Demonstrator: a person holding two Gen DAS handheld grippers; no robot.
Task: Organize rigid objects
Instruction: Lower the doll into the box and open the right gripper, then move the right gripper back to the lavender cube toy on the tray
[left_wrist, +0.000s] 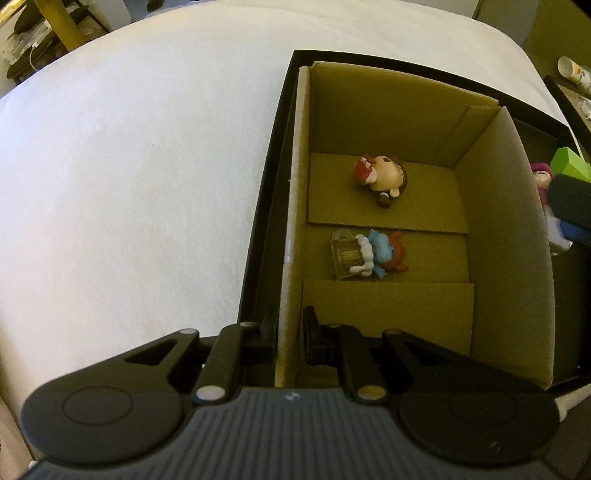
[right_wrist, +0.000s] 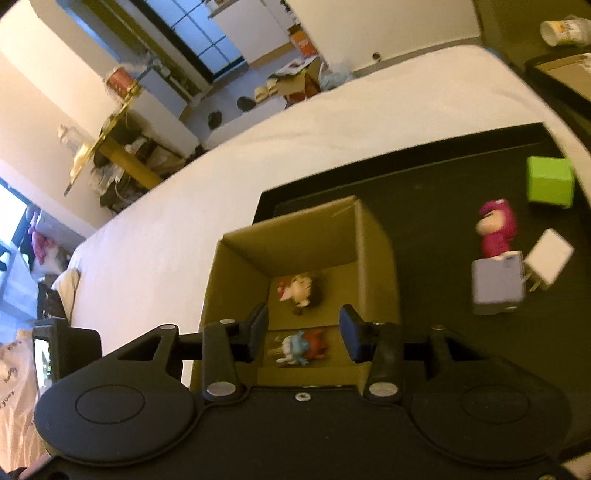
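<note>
A cardboard box (left_wrist: 502, 229) stands in a black tray (left_wrist: 266, 206) on a white bed. Two figurines lie inside: a tan one with red (left_wrist: 380, 175) and a blue-and-red one on a clear stand (left_wrist: 369, 256). My left gripper (left_wrist: 290, 332) is shut on the box's left wall. My right gripper (right_wrist: 303, 332) is open and empty, above the box (right_wrist: 373, 236) and over the blue-and-red figurine (right_wrist: 301, 347); the tan figurine (right_wrist: 301, 291) lies beyond. On the tray (right_wrist: 424, 177) sit a pink figurine (right_wrist: 496, 229), a green cube (right_wrist: 550, 182), a grey block (right_wrist: 496, 286) and a white charger (right_wrist: 548, 258).
The white bed (left_wrist: 129, 184) spreads left of the tray. A second dark tray (right_wrist: 561, 77) and a cup (right_wrist: 565, 27) lie at the far right. Room furniture and floor clutter (right_wrist: 122, 147) show beyond the bed.
</note>
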